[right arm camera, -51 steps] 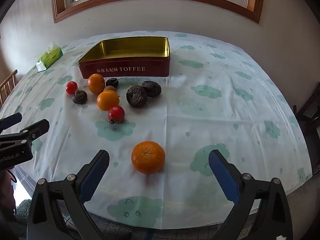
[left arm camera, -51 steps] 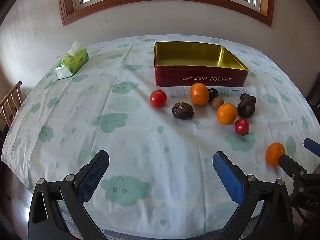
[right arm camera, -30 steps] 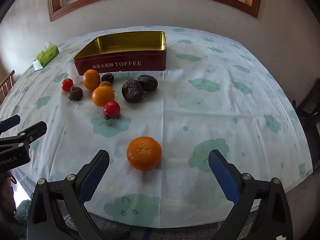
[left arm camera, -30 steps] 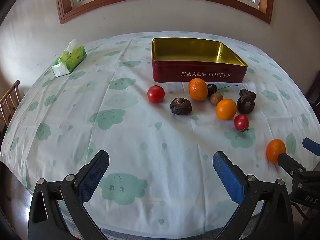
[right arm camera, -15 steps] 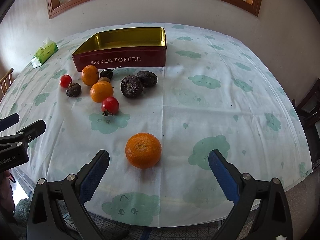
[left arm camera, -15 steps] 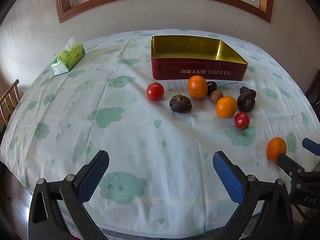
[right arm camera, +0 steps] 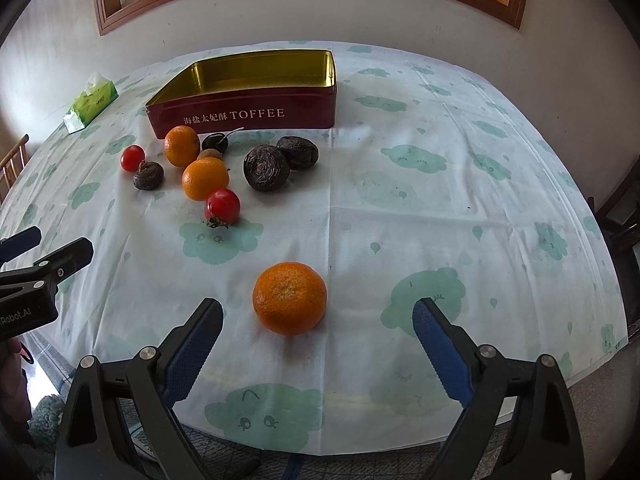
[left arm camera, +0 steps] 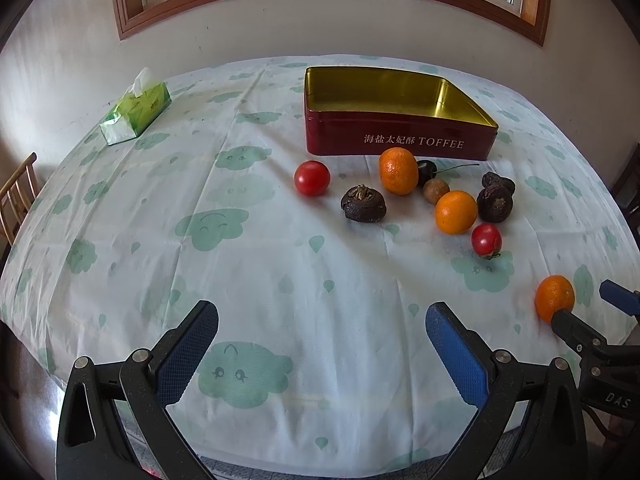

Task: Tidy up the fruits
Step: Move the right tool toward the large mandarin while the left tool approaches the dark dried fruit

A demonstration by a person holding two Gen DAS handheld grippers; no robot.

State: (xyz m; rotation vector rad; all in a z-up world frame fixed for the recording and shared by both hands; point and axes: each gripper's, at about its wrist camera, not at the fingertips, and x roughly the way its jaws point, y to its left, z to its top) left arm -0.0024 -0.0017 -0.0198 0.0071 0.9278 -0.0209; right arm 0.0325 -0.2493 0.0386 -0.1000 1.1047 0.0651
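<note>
A lone orange (right arm camera: 289, 298) lies on the cloud-print tablecloth just ahead of my right gripper (right arm camera: 318, 334), which is open and empty; this orange also shows in the left wrist view (left arm camera: 554, 298). My left gripper (left arm camera: 322, 340) is open and empty over bare cloth near the front edge. An empty red TOFFEE tin (left arm camera: 400, 142) with a gold inside stands further back. In front of it lie two oranges (left arm camera: 398, 171), two tomatoes (left arm camera: 312, 178), several dark wrinkled fruits (left arm camera: 363, 209), a cherry and a small brown fruit.
A green tissue box (left arm camera: 136, 114) sits at the back left. A wooden chair (left arm camera: 16, 196) stands beyond the table's left edge. The wall and window are behind the round table. The right gripper's tips show in the left wrist view (left arm camera: 588, 322).
My right gripper has moved forward toward the lone orange, which now lies closer between its fingers. The left gripper has shifted slightly forward. No fruit has moved.
</note>
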